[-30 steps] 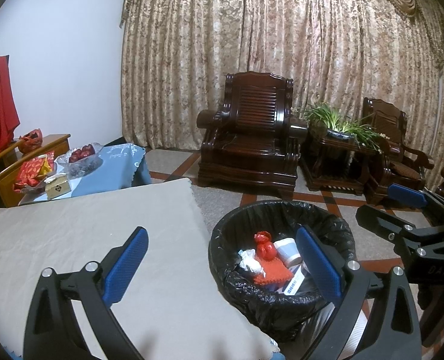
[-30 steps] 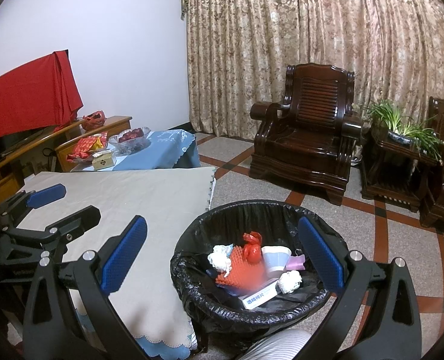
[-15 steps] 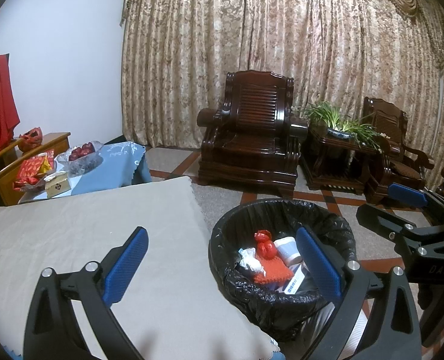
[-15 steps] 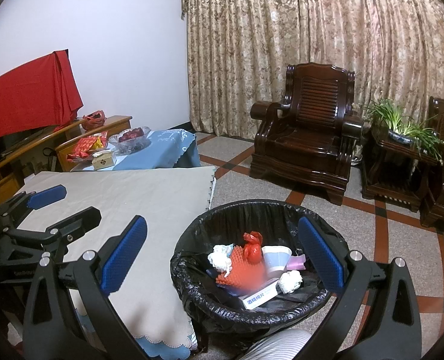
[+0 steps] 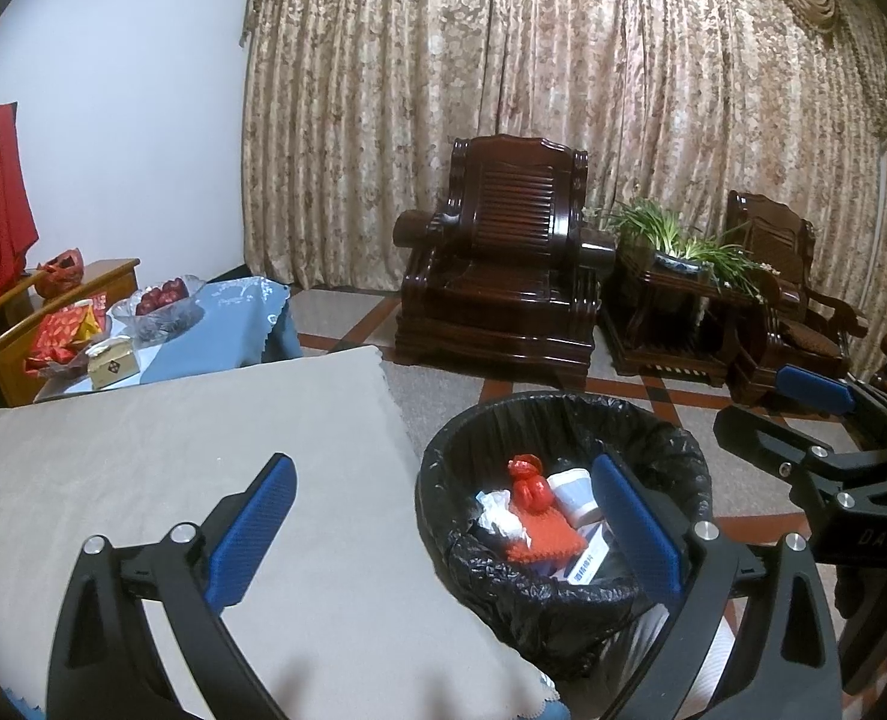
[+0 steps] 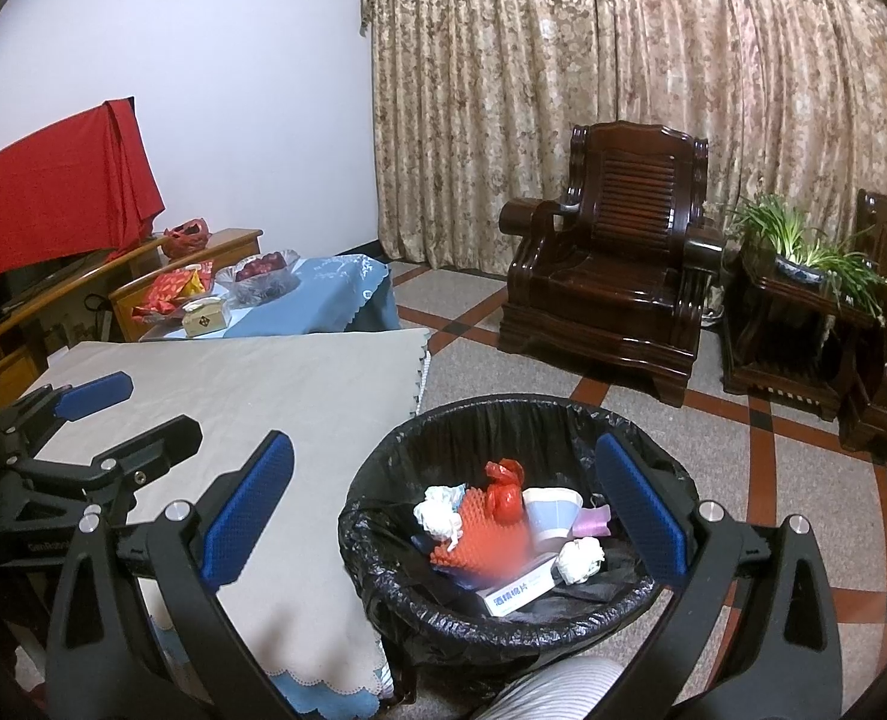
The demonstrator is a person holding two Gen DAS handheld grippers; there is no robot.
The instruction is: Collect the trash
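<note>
A round bin lined with a black bag (image 5: 563,405) (image 6: 503,405) stands on the floor against the table's right edge. Inside lie a knotted red bag (image 6: 503,489), an orange mesh piece (image 6: 479,534), a paper cup (image 6: 551,510), white tissue wads (image 6: 440,510) and a small white box (image 6: 515,591). My left gripper (image 5: 443,531) hangs open and empty, straddling the table edge and the bin. My right gripper (image 6: 443,513) is open and empty above the bin's near rim. Each gripper shows in the other's view: the right one (image 5: 779,414), the left one (image 6: 125,420).
A beige cloth covers the table (image 5: 173,450). Behind it a low table with a blue cloth (image 6: 323,300) carries a fruit bowl and a small box. A dark wooden armchair (image 6: 611,258) and a plant stand (image 6: 803,300) line the curtain. Striped grey fabric (image 6: 551,690) shows at the bottom.
</note>
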